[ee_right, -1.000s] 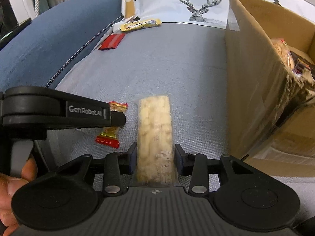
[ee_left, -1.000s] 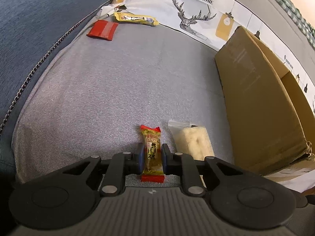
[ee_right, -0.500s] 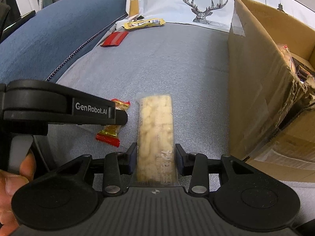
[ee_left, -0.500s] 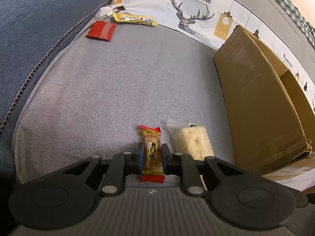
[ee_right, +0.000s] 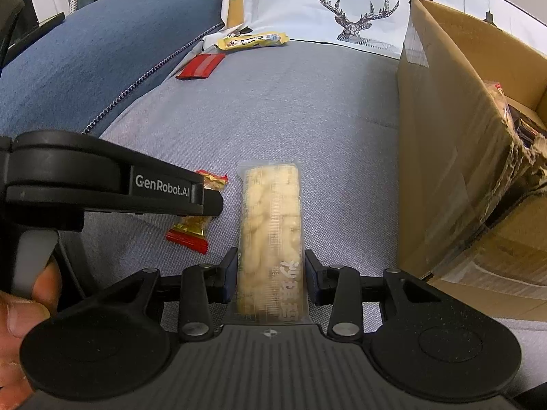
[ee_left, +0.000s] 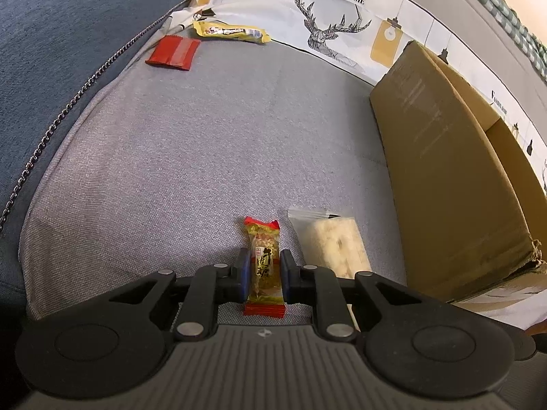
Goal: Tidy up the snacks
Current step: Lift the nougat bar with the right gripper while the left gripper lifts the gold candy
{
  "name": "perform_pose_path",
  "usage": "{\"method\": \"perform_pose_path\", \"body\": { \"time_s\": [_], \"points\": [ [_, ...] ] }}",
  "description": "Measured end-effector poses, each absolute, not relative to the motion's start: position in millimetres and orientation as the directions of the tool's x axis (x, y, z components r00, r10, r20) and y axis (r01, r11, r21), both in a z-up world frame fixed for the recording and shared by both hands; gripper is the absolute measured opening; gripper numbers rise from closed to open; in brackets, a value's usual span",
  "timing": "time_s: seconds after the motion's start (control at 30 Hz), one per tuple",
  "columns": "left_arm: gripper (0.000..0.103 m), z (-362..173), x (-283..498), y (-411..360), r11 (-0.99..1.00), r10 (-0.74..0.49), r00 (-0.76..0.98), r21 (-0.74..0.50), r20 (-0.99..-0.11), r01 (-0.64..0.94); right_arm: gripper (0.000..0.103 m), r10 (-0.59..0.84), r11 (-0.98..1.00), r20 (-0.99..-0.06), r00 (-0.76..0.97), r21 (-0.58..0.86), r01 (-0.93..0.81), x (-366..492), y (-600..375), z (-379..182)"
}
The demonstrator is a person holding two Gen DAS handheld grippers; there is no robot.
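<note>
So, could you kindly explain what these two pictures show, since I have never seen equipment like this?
There is no robot here: a person holds a two-finger clamp in each hand, with a camera on each looking along its fingers. The left camera shows the left gripper closed on a small candy. The right camera shows the right gripper closed on a long pale snack bar, with the person's hand at its edge. All this sits on a grey cushion. Farther back lie a red packet and a yellow packet. A cardboard box stands to the right, already holding snacks.
</note>
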State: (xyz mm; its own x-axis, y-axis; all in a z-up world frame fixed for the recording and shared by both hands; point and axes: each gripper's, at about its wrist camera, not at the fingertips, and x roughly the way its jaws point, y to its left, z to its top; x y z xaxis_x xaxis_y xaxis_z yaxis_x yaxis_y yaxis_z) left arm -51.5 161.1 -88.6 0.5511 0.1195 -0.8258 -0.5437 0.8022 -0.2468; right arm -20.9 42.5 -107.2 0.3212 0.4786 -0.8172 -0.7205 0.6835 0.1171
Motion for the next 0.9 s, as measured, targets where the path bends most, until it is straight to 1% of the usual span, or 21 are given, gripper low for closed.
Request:
{"method": "perform_pose_path", "body": {
  "time_s": [0.63, 0.9],
  "points": [
    [0.019, -89.6, -50.3, 159.2, 0.807, 0.124, 0.549, -0.238, -0.827, -0.541, 0.041, 0.476, 0.682, -0.816, 0.327, 0.108, -0.723, -23.3, 44.3, -108.8],
    [0.019, -89.9, -49.9, 158.5, 0.808, 0.126, 0.548, -0.235, -0.827, -0.54, 0.039, 0.48, 0.681, -0.812, 0.332, 0.107, -0.724, -24.4, 43.7, -109.0]
  ]
}}
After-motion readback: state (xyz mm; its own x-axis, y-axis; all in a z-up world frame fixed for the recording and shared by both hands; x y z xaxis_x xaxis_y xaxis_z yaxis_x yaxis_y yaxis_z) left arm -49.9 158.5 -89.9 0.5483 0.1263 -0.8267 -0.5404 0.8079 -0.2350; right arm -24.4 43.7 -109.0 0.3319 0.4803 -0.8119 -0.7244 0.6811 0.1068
